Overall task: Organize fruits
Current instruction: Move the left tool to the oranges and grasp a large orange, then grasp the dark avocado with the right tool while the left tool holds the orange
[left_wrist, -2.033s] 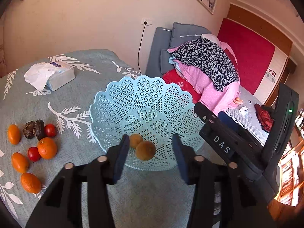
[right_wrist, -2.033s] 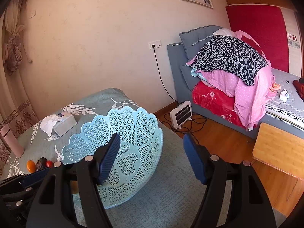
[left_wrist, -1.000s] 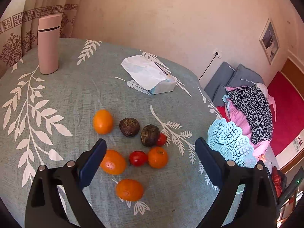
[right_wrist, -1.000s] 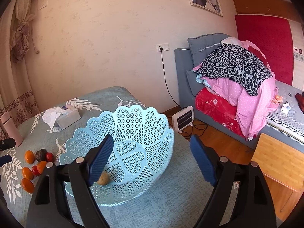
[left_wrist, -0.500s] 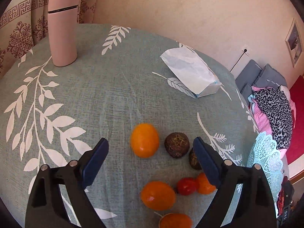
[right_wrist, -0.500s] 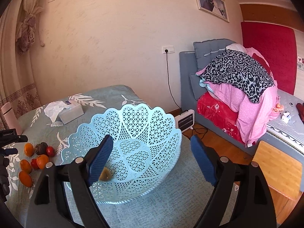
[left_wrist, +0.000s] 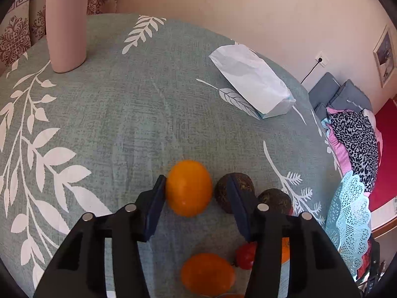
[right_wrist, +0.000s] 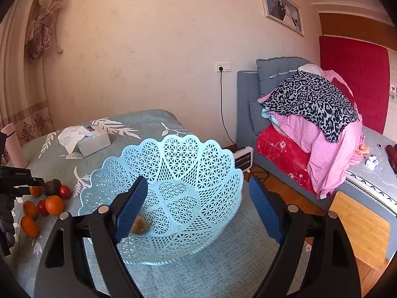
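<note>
On the leaf-patterned tablecloth lies an orange [left_wrist: 189, 188], and my left gripper [left_wrist: 195, 184] is closing around it. The left pad touches its side while the right pad stands a little apart from it. Two dark brown fruits [left_wrist: 244, 183] [left_wrist: 274, 198] lie just right of that pad. Nearer me lie a second orange [left_wrist: 208, 274] and a red tomato [left_wrist: 245, 255]. The light-blue lattice basket [right_wrist: 193, 159] holds a brown fruit [right_wrist: 140, 224]. My right gripper [right_wrist: 198, 198] hangs open in front of the basket with nothing between its fingers.
A pink bottle [left_wrist: 67, 22] stands at the table's far left and a tissue pack [left_wrist: 250, 84] lies at the far right. Loose fruit [right_wrist: 54, 204] lies left of the basket. Beyond the table edge are a small heater [right_wrist: 244, 160] and a bed piled with bedding [right_wrist: 310, 114].
My left gripper has come down and closer to the fruit pile, and its jaws have narrowed around the far orange. The right gripper's view has barely shifted.
</note>
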`<move>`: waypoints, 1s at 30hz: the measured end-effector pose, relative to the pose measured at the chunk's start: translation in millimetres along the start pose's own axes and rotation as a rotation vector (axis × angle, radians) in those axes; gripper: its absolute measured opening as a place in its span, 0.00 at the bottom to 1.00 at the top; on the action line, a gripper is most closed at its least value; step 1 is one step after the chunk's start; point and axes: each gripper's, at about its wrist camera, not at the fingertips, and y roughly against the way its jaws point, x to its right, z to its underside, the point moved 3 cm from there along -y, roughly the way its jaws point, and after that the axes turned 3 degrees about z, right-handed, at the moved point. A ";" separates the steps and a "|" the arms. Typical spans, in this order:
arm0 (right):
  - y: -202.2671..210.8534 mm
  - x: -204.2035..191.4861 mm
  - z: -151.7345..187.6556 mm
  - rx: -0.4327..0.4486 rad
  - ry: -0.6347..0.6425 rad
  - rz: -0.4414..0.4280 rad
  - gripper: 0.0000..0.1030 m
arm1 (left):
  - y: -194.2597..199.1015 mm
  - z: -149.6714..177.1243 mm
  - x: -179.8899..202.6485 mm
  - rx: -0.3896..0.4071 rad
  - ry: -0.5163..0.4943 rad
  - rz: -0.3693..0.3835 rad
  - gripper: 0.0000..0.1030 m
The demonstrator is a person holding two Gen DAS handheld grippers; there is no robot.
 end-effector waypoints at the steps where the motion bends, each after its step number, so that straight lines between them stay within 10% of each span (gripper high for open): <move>1: 1.2 -2.0 0.3 0.005 0.010 0.000 0.82 | 1.6 0.5 -0.3 0.003 -0.004 -0.007 0.36; 8: 4.6 -22.4 -2.8 -0.006 0.088 -0.044 0.82 | 16.6 2.5 -6.8 0.016 0.006 0.039 0.36; 21: -19.7 -164.5 -25.0 -0.309 0.241 -0.509 0.82 | 59.2 -8.7 -6.7 0.125 0.006 0.070 0.36; 30: -66.5 -250.4 -16.3 -0.412 0.388 -0.536 0.72 | 64.6 -12.3 -17.7 0.133 0.040 0.079 0.36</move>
